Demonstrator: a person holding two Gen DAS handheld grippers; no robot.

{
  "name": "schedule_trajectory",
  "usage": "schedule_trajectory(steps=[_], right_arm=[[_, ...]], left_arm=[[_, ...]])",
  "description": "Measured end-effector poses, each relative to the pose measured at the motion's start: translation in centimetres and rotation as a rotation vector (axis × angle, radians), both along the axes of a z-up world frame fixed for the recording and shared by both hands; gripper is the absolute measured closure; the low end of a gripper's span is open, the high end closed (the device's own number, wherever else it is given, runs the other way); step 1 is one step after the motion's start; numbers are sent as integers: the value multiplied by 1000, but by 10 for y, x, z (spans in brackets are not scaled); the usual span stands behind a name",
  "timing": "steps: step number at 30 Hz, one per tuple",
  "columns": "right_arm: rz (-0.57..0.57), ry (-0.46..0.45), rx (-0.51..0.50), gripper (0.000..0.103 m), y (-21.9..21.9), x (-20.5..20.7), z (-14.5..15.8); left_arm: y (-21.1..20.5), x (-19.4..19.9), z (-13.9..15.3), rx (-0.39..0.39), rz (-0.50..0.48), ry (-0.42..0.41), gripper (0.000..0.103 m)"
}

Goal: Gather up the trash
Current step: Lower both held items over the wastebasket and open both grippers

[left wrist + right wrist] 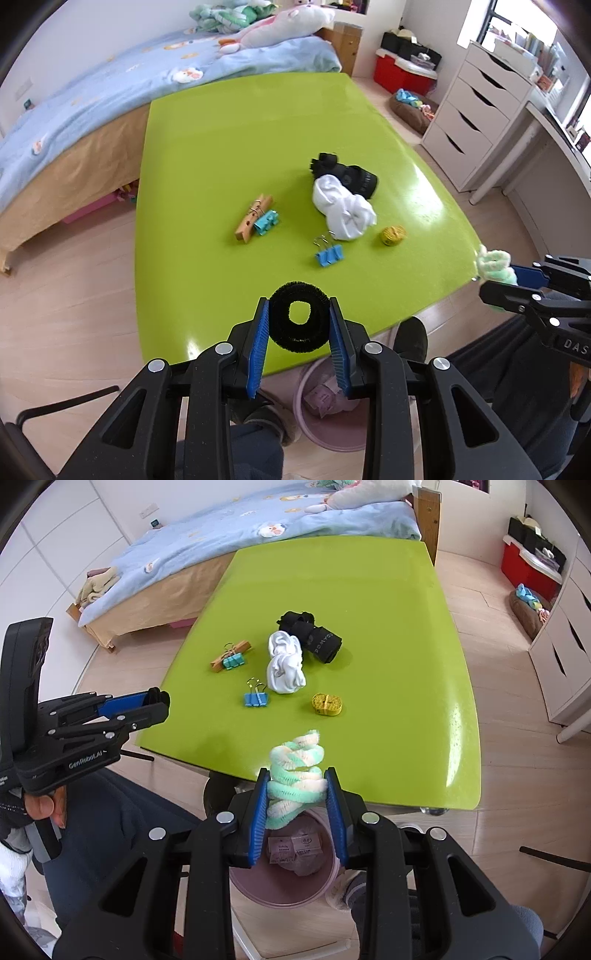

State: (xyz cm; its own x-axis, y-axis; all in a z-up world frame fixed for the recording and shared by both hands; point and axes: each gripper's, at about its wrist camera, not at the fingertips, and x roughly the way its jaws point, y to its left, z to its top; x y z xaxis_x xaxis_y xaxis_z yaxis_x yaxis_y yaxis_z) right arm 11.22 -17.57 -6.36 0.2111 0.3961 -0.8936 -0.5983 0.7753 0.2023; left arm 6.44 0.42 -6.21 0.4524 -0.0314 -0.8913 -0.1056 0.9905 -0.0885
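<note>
Lowest in both views sits the pink bin (284,882), on the floor under the near table edge, w/ paper tags already inside. My right gripper (297,794) is clamped on a mint-and-cream fuzzy twist (295,775), held right above the bin mouth at bottom centre of the right view. My left gripper (299,321) is clamped on a black fuzzy ring (298,317); in the left view the bin shows only partly below the jaws, so the ring may sit a bit short of the rim, hard to say.

To do the drop well, I'd let the twist go first since it's lined up, opening wide so the fuzz doesn't snag the blue pads (258,812). Then bring the ring over the bin centre before releasing.

Further up, mid-frame on the green table (221,147): blue binder clip (328,254), yellow tape roll (393,235), white sock (343,210), clothespin w/ clip (255,219), black sock roll (351,175). Bed (92,110) upper left.
</note>
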Motion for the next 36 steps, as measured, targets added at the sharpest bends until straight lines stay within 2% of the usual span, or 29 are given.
schedule_trajectory(steps=[9,16,22,24,25,26,29,34,35,36], right_arm=[[62,-7,9,73,-4,-45,5],[132,47,-3,73,2,-74,-13],[162,102,3,70,10,-81,-30],[161,111,5,52,11,-81,-32],[153,109,8,33,9,-81,-31],[142,108,12,21,8,-79,-30],[101,93,8,14,-1,-75,-26],[22,46,24,11,-24,-67,-8],[11,41,30,10,-28,-66,-4],[2,36,35,10,-32,-64,-1]], left_arm=[[-27,-44,6,-12,-21,-34,73],[-35,-75,7,-41,-26,-39,73],[-36,-88,8,-57,-36,-41,73],[-35,-88,7,-58,-39,-39,73],[-35,-89,7,-58,-40,-38,73],[-36,-89,7,-57,-43,-37,73],[-39,-87,6,-61,-58,-34,73],[-53,-85,4,-74,-116,-22,71],[-56,-83,4,-79,-126,-21,69],[-60,-82,3,-84,-137,-18,60]])
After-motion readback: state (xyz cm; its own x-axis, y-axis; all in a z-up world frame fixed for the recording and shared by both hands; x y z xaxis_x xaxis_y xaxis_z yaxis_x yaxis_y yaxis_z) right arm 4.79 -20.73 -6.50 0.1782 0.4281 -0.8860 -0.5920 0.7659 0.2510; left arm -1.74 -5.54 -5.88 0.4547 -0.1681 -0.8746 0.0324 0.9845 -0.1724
